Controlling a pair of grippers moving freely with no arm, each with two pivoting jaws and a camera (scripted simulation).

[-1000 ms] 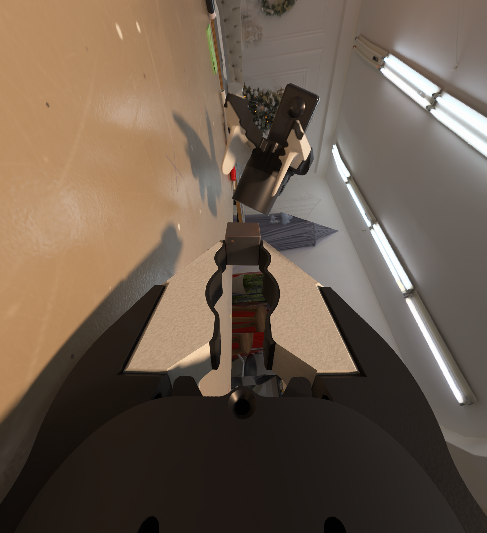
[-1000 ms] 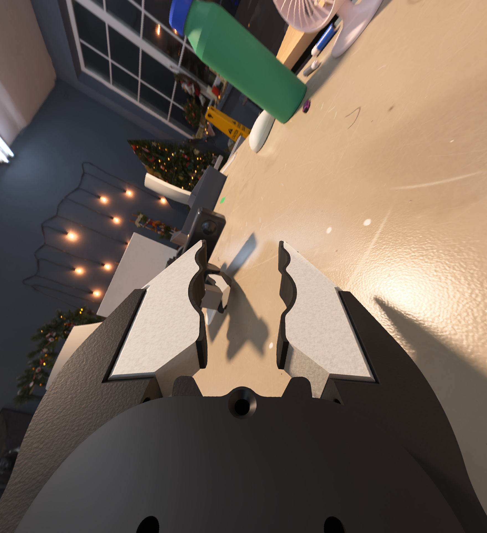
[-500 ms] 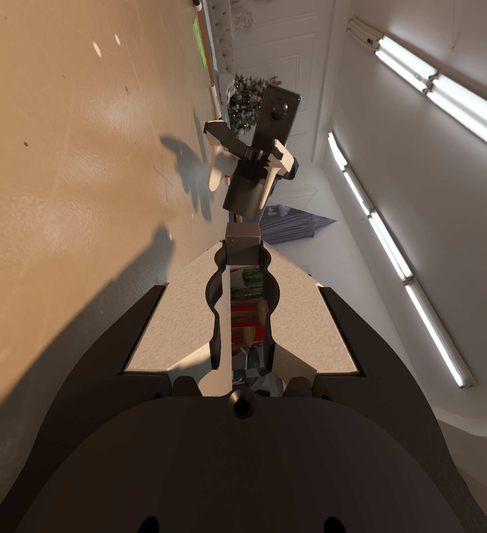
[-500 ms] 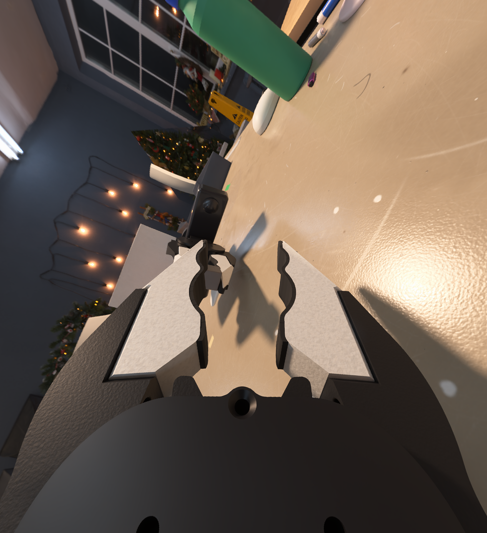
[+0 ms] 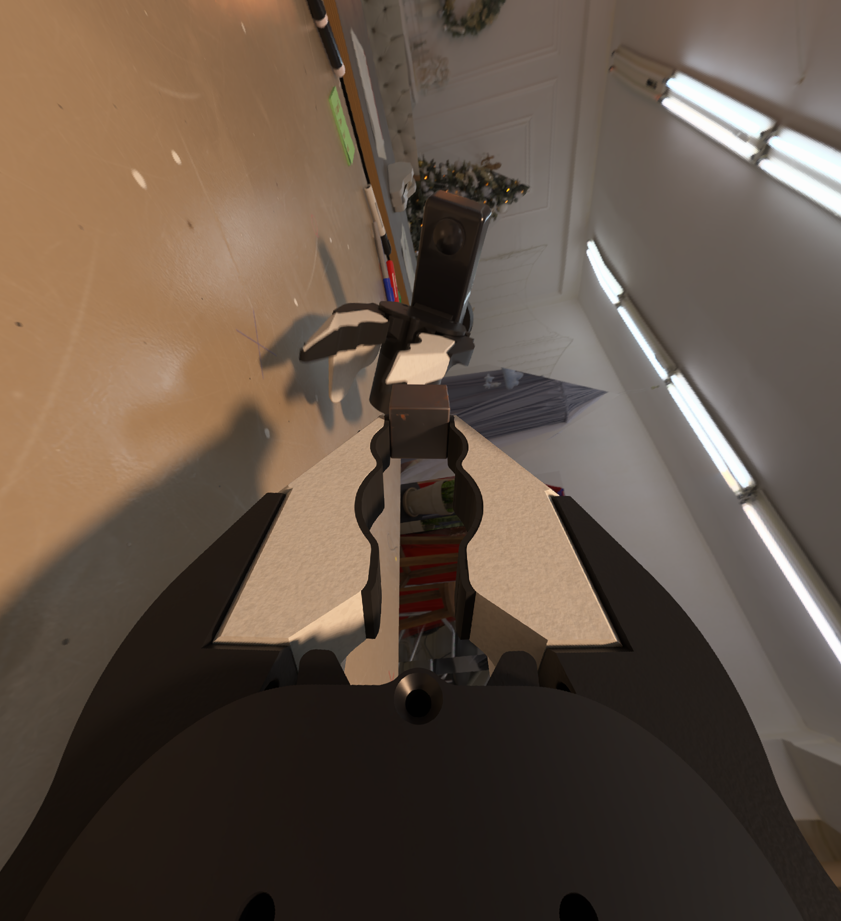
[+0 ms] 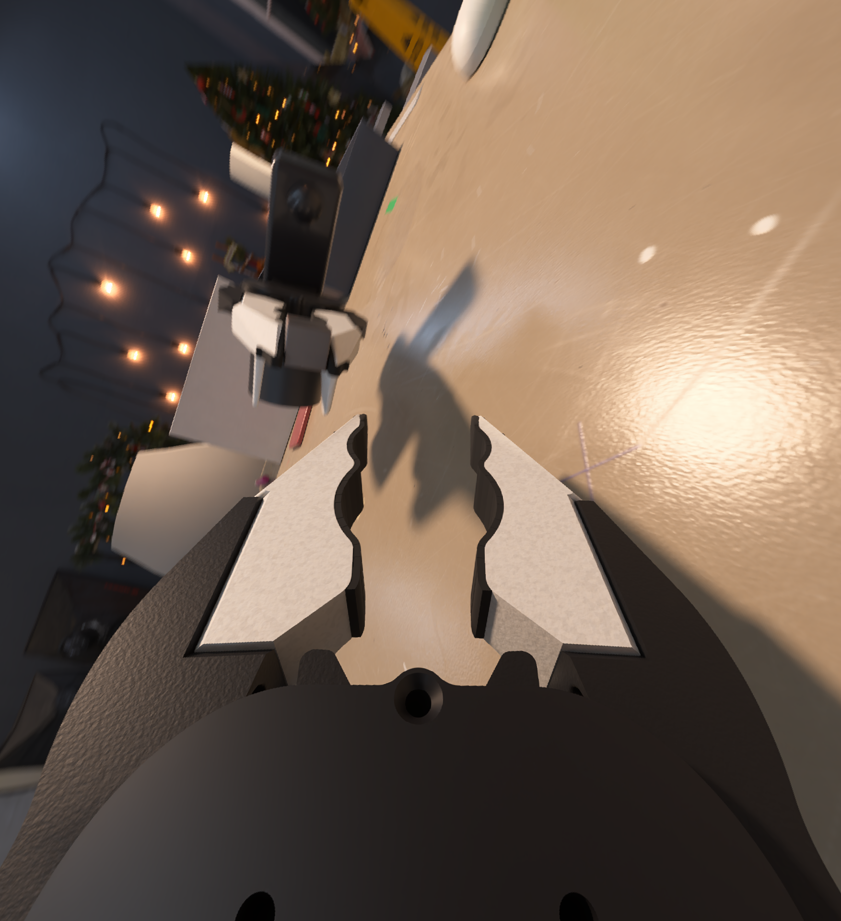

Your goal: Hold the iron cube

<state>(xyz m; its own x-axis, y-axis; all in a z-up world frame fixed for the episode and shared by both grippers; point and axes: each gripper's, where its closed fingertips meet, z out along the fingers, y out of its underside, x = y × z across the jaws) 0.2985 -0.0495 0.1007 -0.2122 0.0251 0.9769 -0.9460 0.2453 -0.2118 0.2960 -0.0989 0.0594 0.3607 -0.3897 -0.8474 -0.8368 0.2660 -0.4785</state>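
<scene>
Since a second ago we note the right gripper (image 5: pixel 358 359) has drawn close to the iron cube (image 5: pixel 417 421), and the green bottle has left the right wrist view. Tan table (image 5: pixel 109 299) fills one side, clear of the cube. Left gripper (image 5: pixel 418 433): jaws narrowed, pinching the cube at the fingertips. Right gripper's jaws spread, nothing between. From the right wrist view the cube is hidden behind the blurred left gripper (image 6: pixel 291 393). Cube: dark grey-brown, dull, square-edged.
</scene>
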